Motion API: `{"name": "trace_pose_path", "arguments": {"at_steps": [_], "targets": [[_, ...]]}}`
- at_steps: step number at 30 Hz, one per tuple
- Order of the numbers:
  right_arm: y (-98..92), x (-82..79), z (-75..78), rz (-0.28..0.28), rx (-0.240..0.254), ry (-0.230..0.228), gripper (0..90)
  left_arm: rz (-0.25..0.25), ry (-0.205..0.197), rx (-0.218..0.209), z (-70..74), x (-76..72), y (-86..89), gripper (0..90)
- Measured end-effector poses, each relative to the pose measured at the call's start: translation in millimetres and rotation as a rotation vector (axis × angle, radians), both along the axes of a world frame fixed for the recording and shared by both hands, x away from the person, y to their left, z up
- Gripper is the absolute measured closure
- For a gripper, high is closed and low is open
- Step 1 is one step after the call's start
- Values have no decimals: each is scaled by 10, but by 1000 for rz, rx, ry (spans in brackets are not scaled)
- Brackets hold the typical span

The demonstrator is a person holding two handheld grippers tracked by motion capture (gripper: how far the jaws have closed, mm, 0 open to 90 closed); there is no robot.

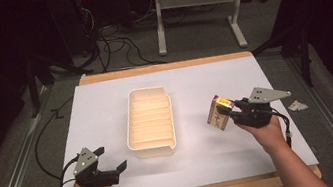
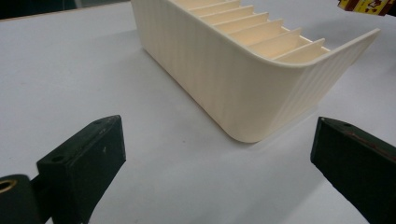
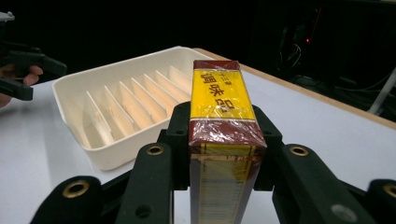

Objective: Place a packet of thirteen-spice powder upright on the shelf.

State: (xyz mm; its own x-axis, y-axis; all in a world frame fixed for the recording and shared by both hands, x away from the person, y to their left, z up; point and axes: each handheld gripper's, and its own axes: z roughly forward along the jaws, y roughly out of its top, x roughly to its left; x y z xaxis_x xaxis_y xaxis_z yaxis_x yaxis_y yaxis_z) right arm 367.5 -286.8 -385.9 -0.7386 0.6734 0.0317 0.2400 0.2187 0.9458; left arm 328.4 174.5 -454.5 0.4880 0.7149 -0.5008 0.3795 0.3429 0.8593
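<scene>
A cream slotted tray (image 1: 151, 121) stands in the middle of the white table cover, its dividers showing in the left gripper view (image 2: 243, 70) and the right gripper view (image 3: 119, 105). My right gripper (image 1: 228, 111) is shut on a yellow and maroon wrapped box (image 1: 219, 112), held above the table to the right of the tray. In the right gripper view the box (image 3: 222, 121) stands clamped between the two black jaws. My left gripper (image 1: 116, 170) rests open near the table's front left, nothing between its jaws (image 2: 215, 163), facing the tray's near corner.
A small crumpled white scrap (image 1: 298, 105) lies at the table's right edge. Beyond the far wooden edge (image 1: 165, 67) stand a grey frame stand (image 1: 197, 12) and floor cables (image 1: 116, 45). White cover lies bare between tray and right hand.
</scene>
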Motion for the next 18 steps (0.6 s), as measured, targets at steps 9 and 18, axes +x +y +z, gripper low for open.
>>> {"name": "trace_pose_path", "arguments": {"at_steps": [9,18], "targets": [[155,173,48,72,-7,-4,687,1,1,-7,5,-8,11,40],[370,383,54,144,-11,3,687,1,3,-4,1,-10,27,41]]}}
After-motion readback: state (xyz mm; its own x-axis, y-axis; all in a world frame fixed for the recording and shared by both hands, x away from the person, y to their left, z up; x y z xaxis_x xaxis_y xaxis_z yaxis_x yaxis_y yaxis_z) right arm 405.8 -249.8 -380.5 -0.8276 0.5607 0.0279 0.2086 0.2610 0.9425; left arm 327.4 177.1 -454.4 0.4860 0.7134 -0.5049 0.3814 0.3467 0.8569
